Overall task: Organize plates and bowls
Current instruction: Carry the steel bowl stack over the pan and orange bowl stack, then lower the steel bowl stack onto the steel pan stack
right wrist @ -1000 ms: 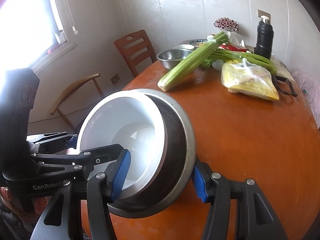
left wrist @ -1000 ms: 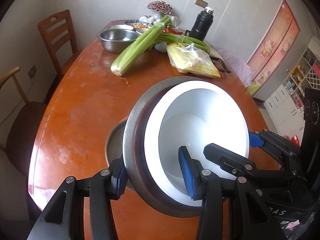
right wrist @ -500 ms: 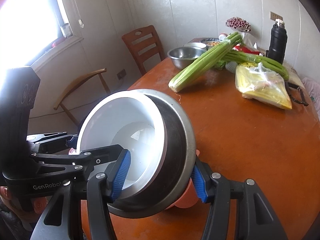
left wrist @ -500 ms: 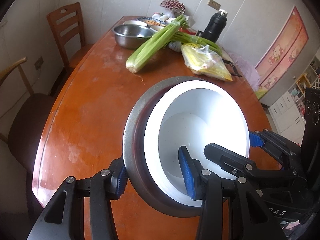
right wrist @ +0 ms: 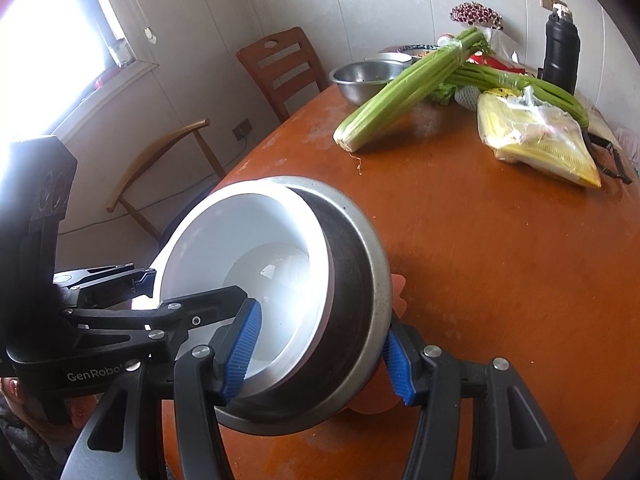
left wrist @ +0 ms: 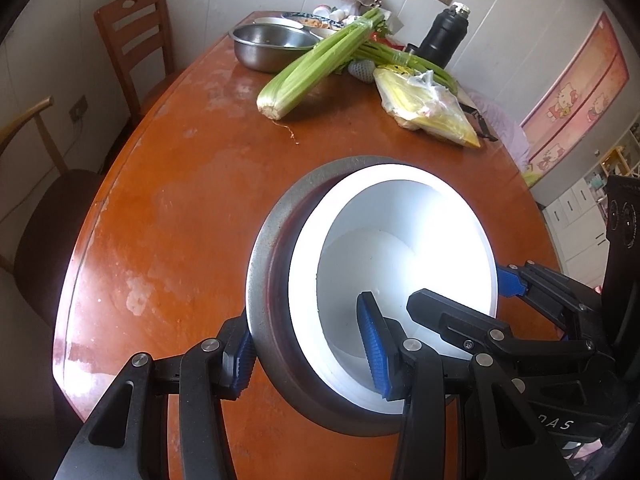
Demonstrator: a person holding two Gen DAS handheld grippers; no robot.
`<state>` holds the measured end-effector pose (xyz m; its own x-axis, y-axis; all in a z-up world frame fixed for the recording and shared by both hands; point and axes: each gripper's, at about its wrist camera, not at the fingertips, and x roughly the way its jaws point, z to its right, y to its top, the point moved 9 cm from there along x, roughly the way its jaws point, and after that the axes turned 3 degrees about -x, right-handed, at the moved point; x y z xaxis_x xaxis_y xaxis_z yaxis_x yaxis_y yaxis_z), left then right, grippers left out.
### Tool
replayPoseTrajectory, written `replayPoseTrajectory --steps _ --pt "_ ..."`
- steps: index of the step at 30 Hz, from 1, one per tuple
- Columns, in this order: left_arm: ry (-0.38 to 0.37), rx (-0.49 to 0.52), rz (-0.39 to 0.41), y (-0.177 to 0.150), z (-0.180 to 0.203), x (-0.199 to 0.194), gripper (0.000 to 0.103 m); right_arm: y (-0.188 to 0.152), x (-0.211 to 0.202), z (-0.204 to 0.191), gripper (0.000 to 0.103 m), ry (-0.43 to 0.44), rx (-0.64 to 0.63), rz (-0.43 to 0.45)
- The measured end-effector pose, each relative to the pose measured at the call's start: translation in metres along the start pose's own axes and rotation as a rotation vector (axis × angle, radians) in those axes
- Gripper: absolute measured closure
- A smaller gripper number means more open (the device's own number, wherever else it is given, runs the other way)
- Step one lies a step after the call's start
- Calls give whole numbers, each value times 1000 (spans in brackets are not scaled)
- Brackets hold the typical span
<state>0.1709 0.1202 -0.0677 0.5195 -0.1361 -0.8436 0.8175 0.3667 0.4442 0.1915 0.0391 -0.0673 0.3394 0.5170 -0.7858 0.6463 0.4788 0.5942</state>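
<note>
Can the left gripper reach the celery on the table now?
Probably not as things stand: the left gripper is shut on the stacked bowls, so it is occupied. The celery lies far across the table, with nothing between.

White bowl [left wrist: 400, 272] nested in metal bowl [left wrist: 264, 280] — both clamped by left hand-held gripper [left wrist: 308, 348].

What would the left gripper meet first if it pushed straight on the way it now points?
Its fingers already clamp the nested white bowl and metal bowl; beyond them, probably the bare wooden table, though depth is unclear.
</note>
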Motion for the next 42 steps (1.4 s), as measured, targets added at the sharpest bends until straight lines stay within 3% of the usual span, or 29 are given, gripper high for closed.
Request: replayPoseTrajectory --steps 14,42 --pt "37 15 -7 -1 -1 11 57 -7 13 5 45 25 35 -40" --pt "71 51 -4 -2 1 24 58 -14 24 14 45 -16 30 -76"
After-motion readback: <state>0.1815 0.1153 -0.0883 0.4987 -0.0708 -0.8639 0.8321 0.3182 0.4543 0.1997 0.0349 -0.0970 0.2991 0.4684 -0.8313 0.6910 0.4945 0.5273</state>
